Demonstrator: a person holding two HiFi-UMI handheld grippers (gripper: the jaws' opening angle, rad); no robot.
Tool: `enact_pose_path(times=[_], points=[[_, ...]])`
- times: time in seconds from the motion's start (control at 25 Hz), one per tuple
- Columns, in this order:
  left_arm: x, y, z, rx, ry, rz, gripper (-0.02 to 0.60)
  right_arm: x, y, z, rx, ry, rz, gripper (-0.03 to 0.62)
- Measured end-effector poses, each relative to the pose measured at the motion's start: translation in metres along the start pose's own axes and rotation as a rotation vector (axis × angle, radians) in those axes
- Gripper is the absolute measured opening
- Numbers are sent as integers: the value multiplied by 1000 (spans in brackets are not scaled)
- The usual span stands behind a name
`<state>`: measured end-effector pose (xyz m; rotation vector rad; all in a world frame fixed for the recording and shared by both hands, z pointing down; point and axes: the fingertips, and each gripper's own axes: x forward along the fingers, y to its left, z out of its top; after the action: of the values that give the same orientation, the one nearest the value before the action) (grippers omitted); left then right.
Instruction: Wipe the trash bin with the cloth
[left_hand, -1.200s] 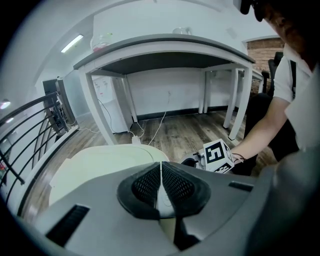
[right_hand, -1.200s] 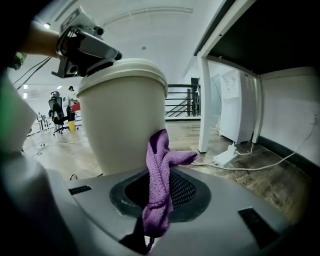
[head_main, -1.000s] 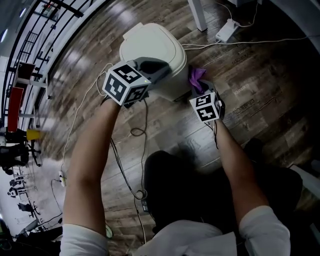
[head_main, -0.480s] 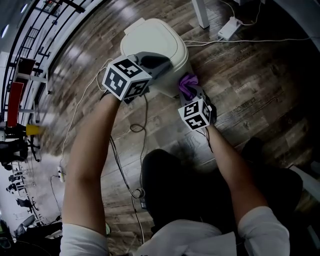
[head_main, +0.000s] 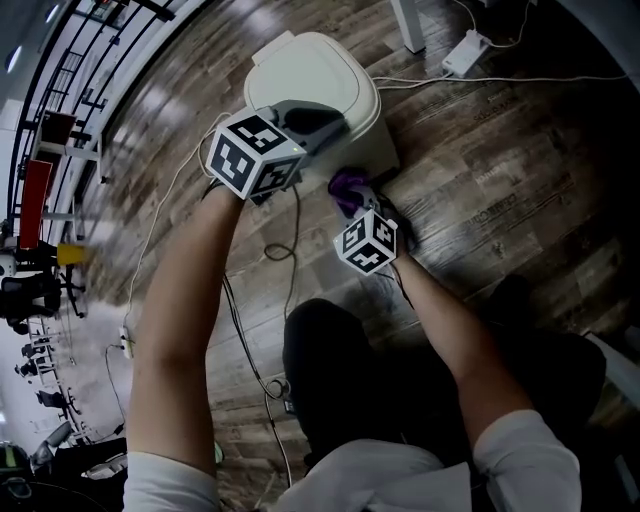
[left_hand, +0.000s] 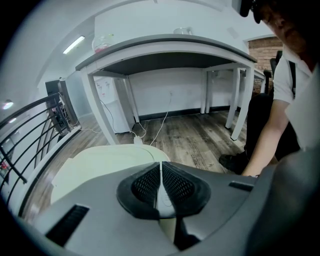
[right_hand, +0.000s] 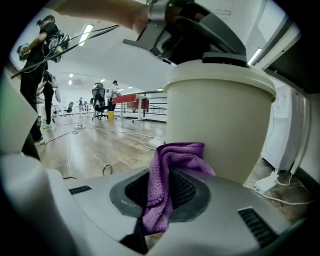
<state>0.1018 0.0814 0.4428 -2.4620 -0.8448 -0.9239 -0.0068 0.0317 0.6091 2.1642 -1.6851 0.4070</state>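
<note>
Both arms (head_main: 190, 300) stretched out front, left gripper (left_hand: 160, 187) pinched fully closed and angled down (right gripper (right_hand: 159, 192) is clamped on the cloth (right_hand: 175, 155)).

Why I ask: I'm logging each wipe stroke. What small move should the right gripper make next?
Probably slide the right gripper sideways along the trash bin's wall, purple cloth pressed on: its fingers clamp that cloth right at the cream wall, and the shut left gripper rests on the lid.

wooden floor (head_main: 500, 200), power strip (head_main: 467, 52); white cable (head_main: 500, 81)
</note>
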Motion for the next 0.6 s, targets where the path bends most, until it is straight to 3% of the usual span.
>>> enact_pose_path(times=[0.32, 0.6], points=[[2, 1, -2, 5, -4, 8, 14, 3, 69, 0, -173, -12, 199, 67], [0, 1, -4, 0, -4, 4, 14, -1, 44, -60, -101, 117, 150, 67]])
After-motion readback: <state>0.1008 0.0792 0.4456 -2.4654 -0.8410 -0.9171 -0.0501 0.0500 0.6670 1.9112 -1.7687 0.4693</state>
